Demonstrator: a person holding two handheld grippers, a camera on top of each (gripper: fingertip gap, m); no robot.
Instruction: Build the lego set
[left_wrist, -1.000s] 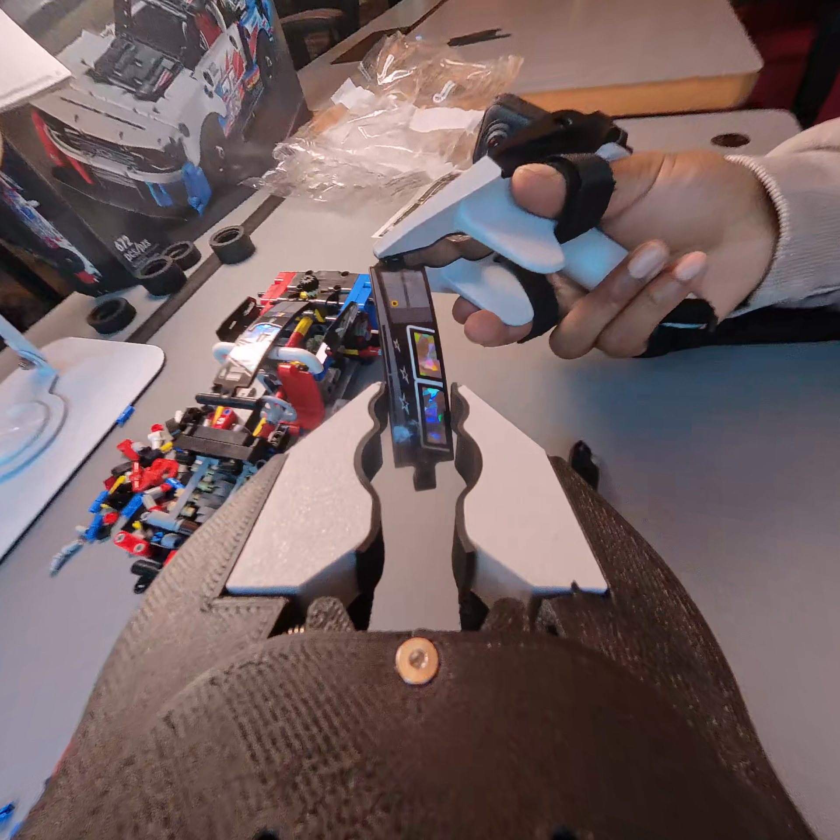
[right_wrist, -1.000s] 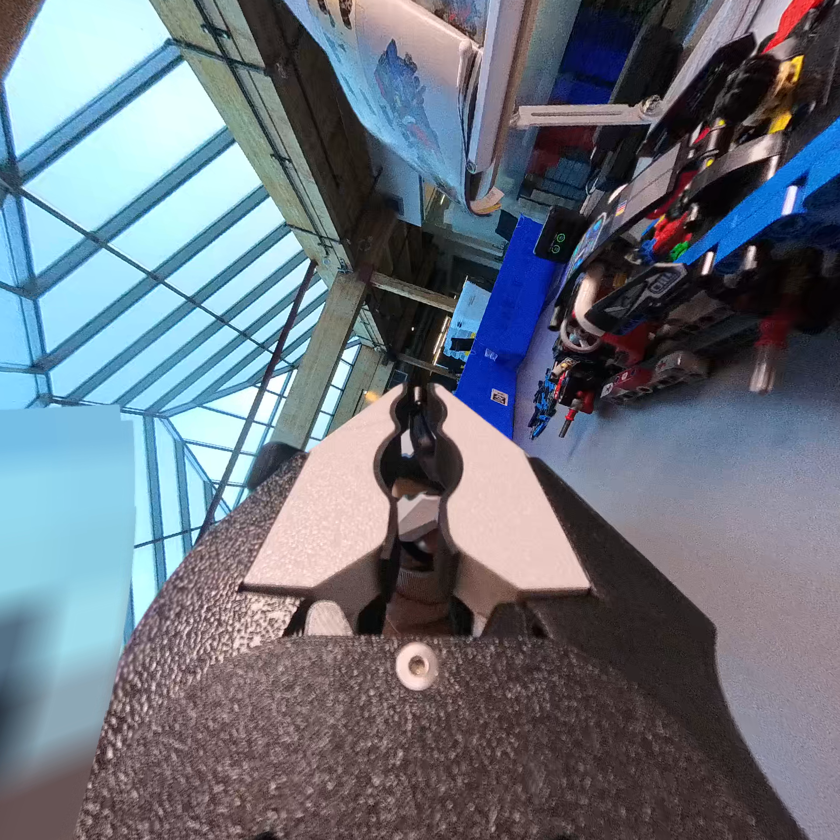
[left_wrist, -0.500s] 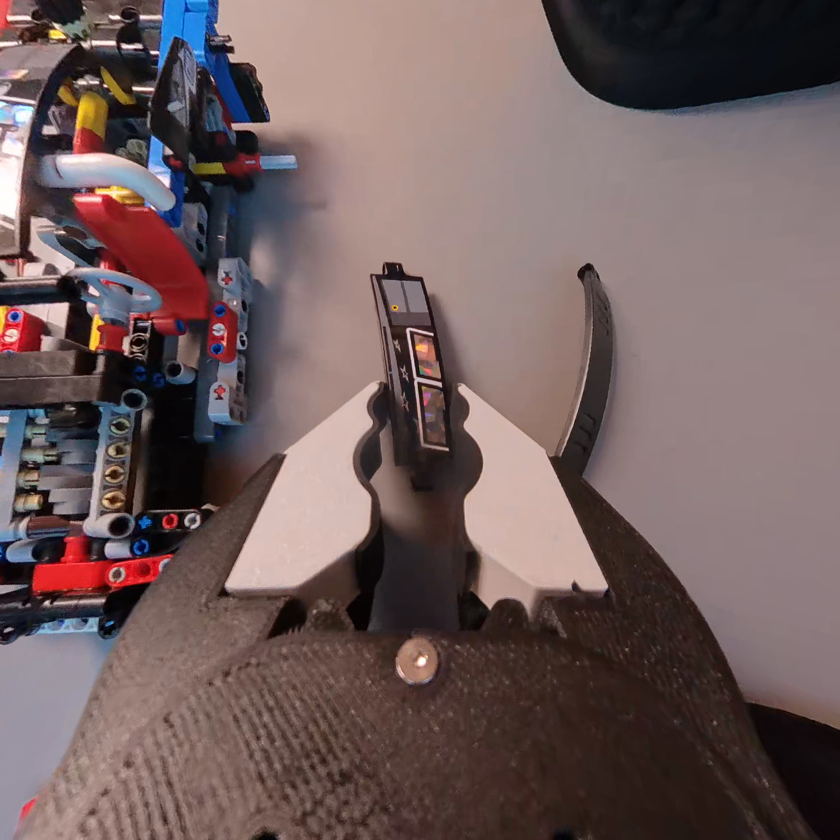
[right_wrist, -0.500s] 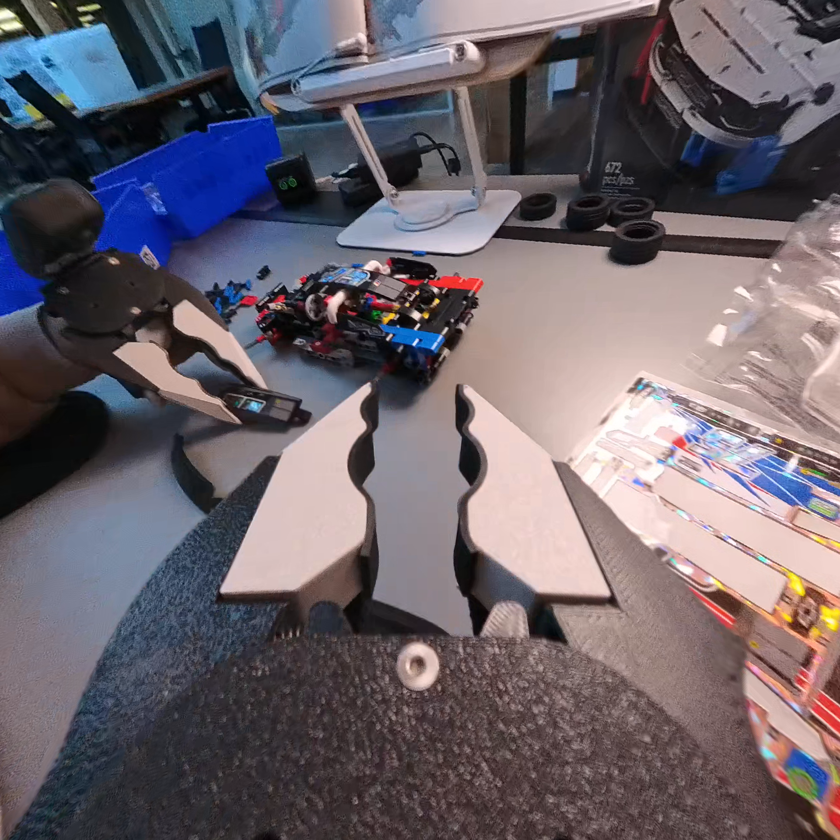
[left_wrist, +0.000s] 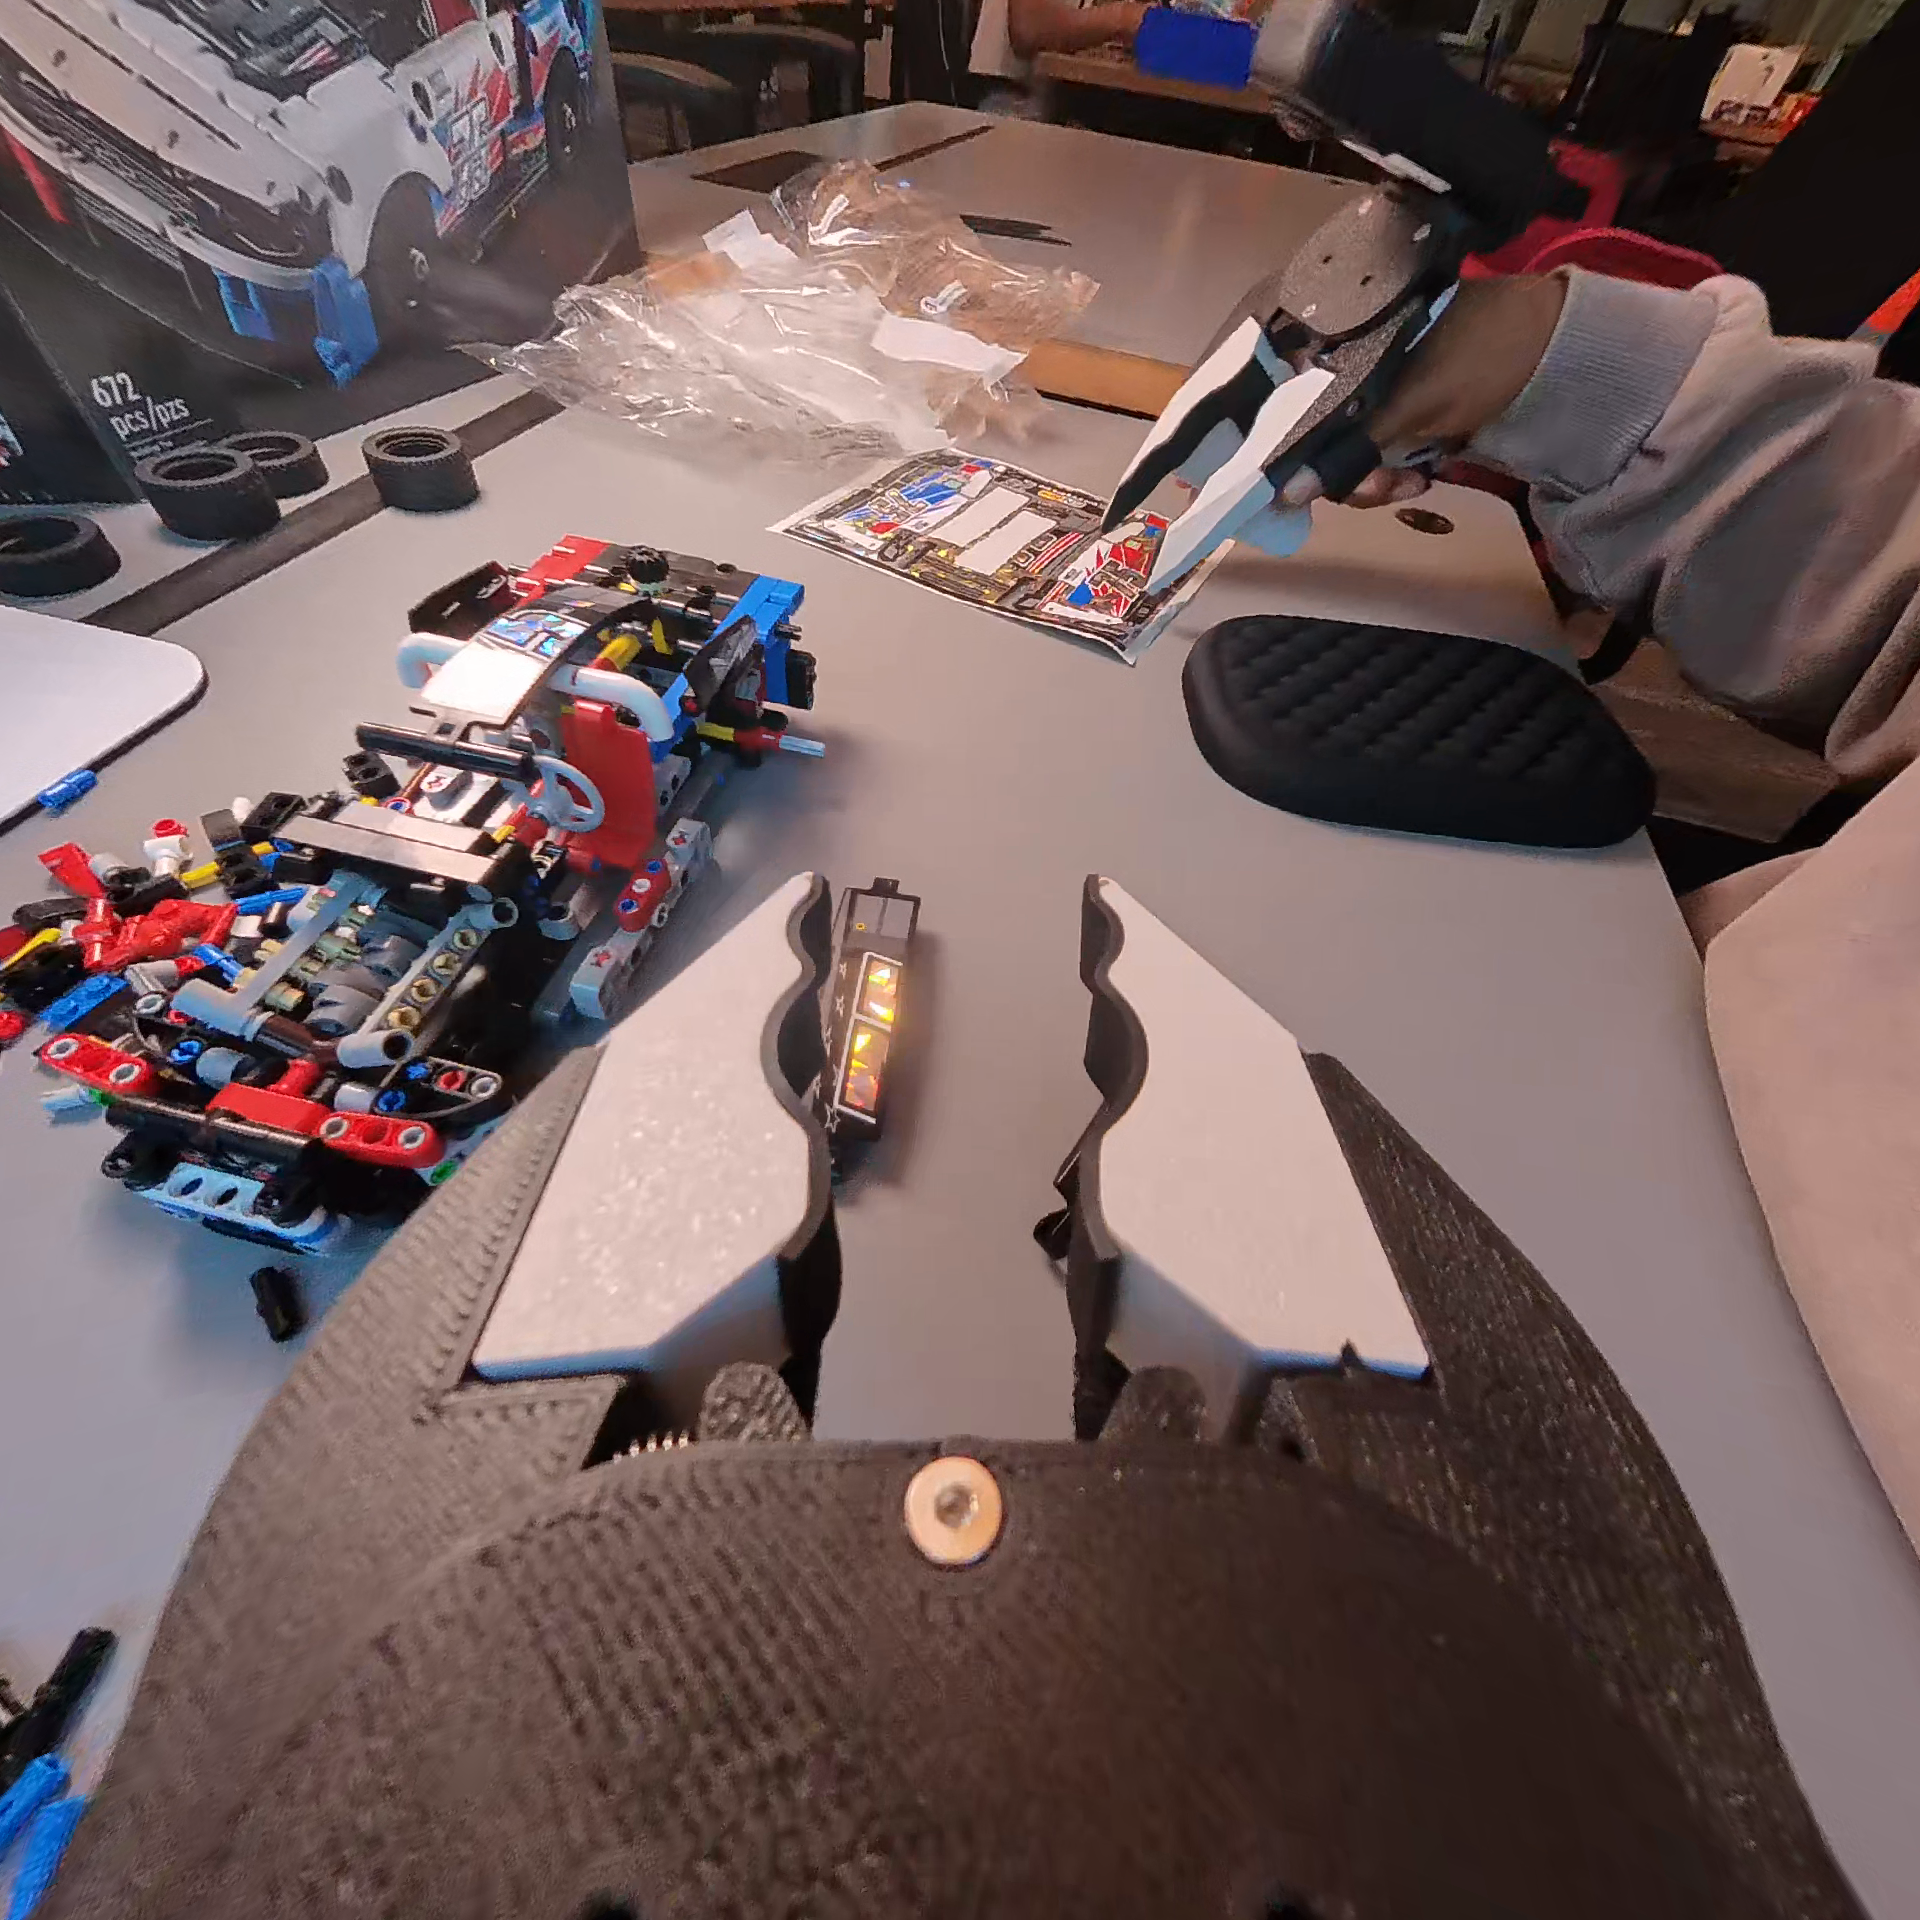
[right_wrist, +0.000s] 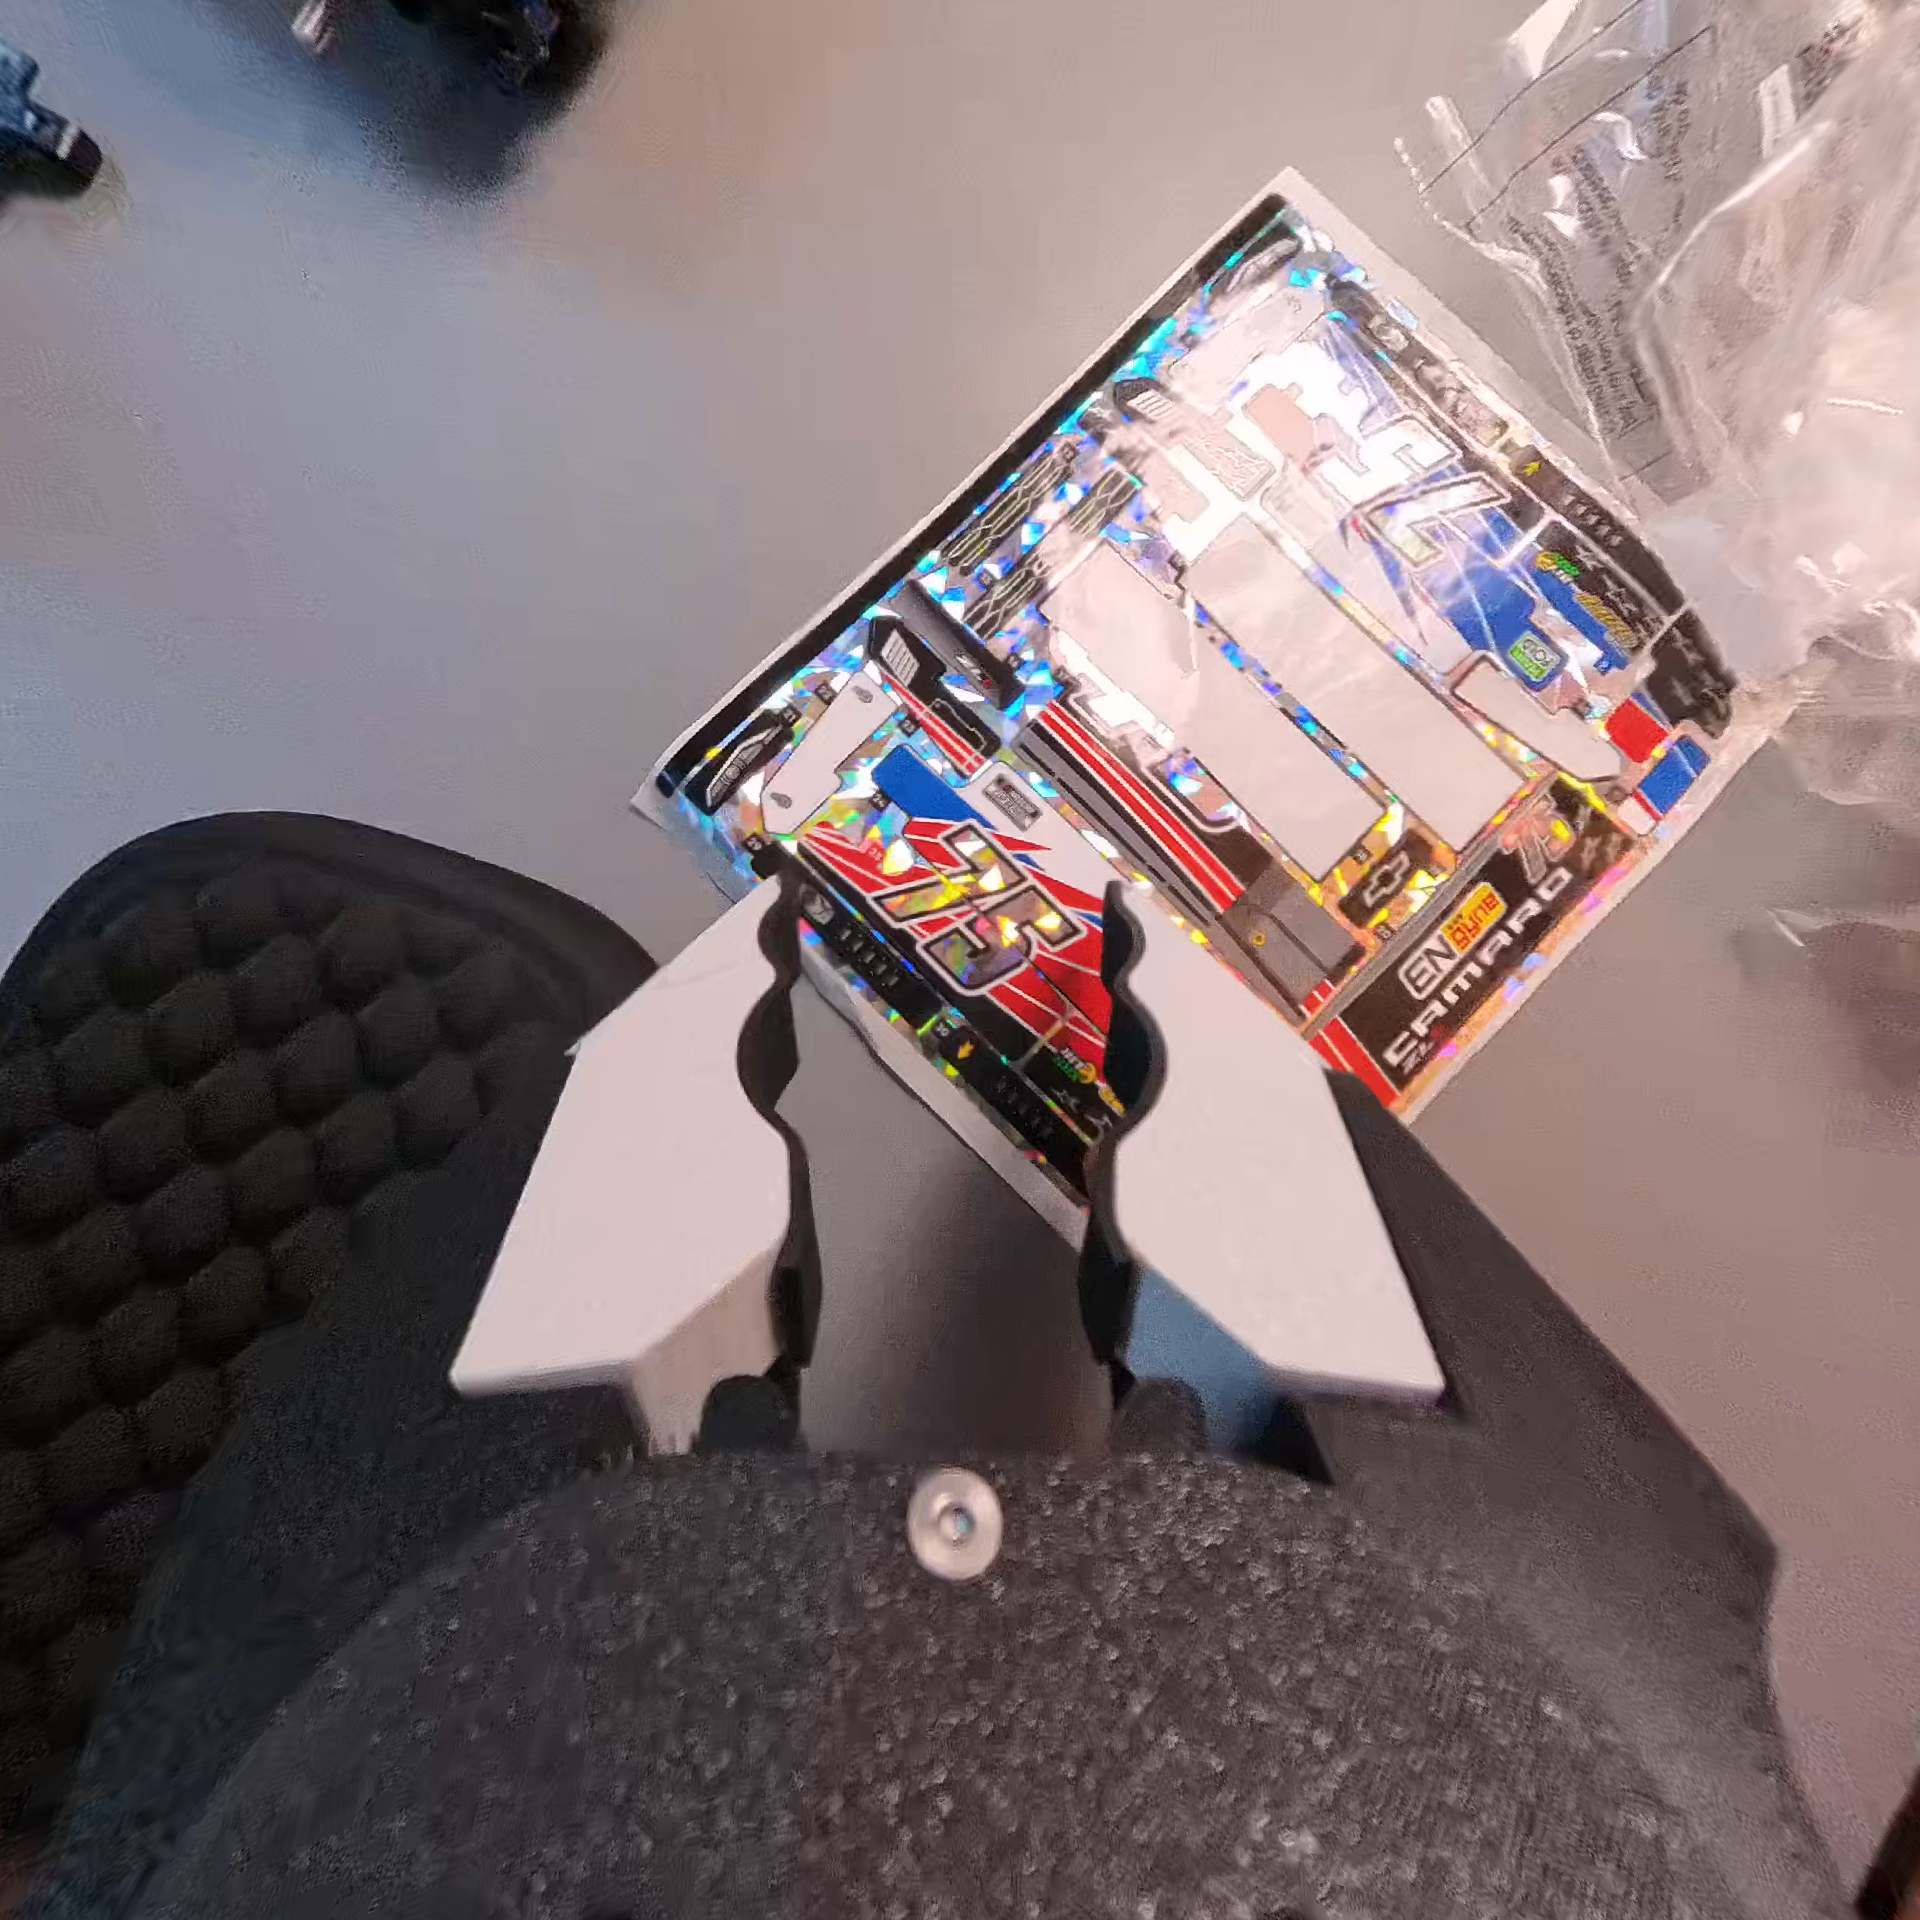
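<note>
A black Lego panel (left_wrist: 871, 1003) with shiny stickers lies on the grey table (left_wrist: 1299, 987), just inside the left finger of my left gripper (left_wrist: 951, 891). That gripper is open and empty. The partly built Lego car (left_wrist: 499, 821) sits to the left of it. My right gripper (right_wrist: 948, 891) is open and empty, just above the near corner of the holographic sticker sheet (right_wrist: 1247, 675). In the left wrist view the right gripper (left_wrist: 1174, 509) points down at the sheet (left_wrist: 987, 535).
Loose Lego pieces (left_wrist: 114, 935) lie left of the car. Black tyres (left_wrist: 416, 468) and the set's box (left_wrist: 260, 187) stand at the back left, and clear plastic bags (left_wrist: 810, 332) behind. A black padded rest (left_wrist: 1413, 727) lies right, also in the right wrist view (right_wrist: 208, 1091).
My left gripper has opened and let go of the black panel, which now lies on the table. My right gripper has moved over the sticker sheet and stays open.
</note>
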